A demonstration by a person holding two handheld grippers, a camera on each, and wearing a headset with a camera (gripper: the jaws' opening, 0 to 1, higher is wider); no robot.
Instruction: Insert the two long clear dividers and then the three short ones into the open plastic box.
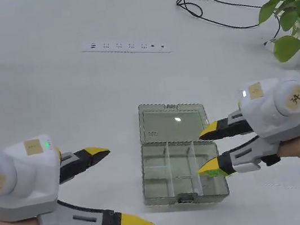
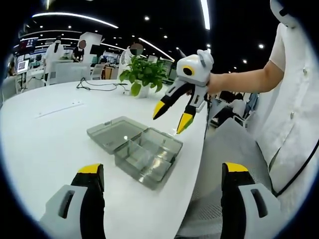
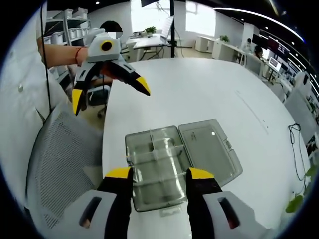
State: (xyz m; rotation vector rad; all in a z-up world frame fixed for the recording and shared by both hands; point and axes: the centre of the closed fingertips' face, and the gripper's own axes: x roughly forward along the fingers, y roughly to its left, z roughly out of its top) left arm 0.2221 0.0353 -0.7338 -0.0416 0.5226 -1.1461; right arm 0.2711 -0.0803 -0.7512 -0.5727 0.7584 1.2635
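Smoky clear plastic box (image 1: 171,121) lies open on our white table (image 1: 50,94), clear dividers (image 1: 170,163) seemingly seated. Both grippers gape empty: left gripper (image 1: 122,189) beside it, right gripper (image 1: 204,150) over its right edge, where we judge a dip could knock a divider loose.

There, the right gripper (image 1: 202,151) covers the box's (image 1: 169,198) right corner, clear dividers (image 1: 167,158) too faint to count, plant (image 1: 289,16) clipped at the edge.
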